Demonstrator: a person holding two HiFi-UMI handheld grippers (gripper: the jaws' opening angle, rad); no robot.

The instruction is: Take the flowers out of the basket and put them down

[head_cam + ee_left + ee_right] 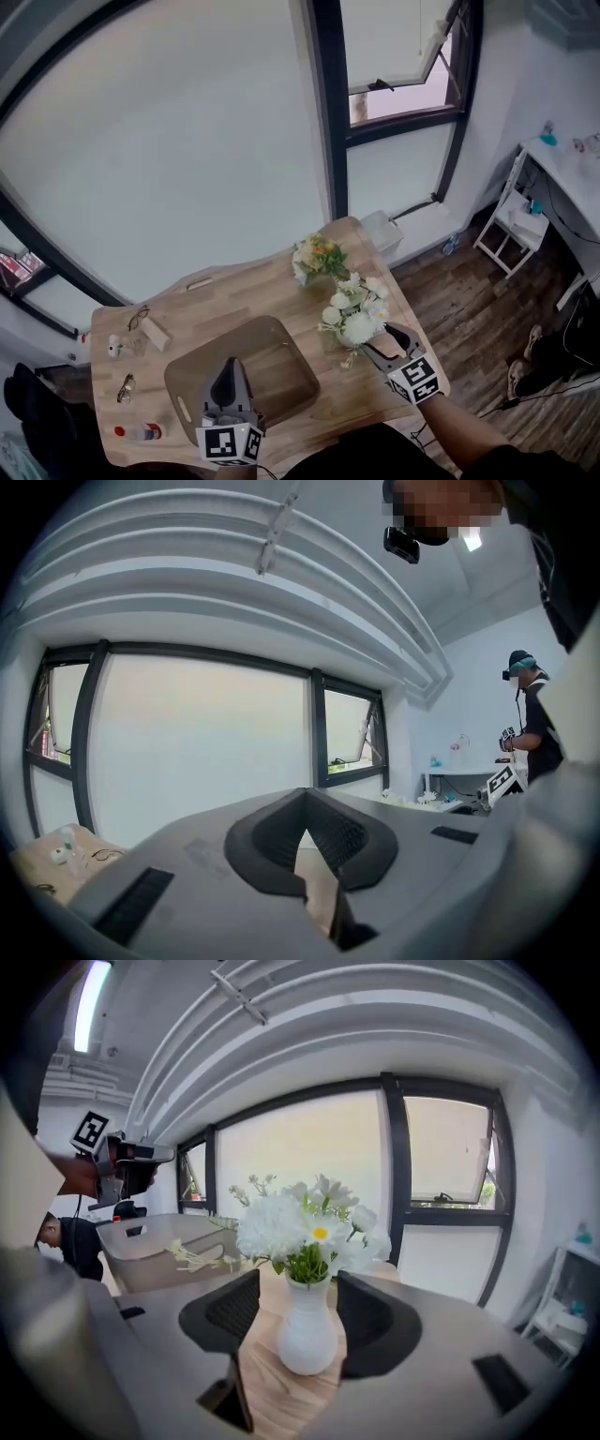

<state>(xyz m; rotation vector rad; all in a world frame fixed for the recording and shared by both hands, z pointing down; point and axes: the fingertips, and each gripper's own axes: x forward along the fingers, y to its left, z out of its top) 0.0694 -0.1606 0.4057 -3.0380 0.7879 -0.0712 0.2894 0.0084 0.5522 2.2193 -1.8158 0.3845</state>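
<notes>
White flowers in a small white vase (305,1335) stand upright on the wooden table (281,291), right of the basket (187,375). In the head view this white bouquet (356,314) is just ahead of my right gripper (377,339). My right gripper (298,1286) is open, with the vase between its jaws and a gap showing at the left pad. A second bouquet, yellow and white (317,258), stands farther back. My left gripper (230,370) hangs over the basket, shut and empty; in its own view the left gripper (305,794) points up at the window. The taupe basket (155,1241) looks empty.
On the table's left end lie a pair of glasses (138,319), a small white block (155,333), another pair of glasses (127,386) and a red-capped bottle (141,432). The table's right edge drops to wood flooring. A white desk (562,173) stands at the far right.
</notes>
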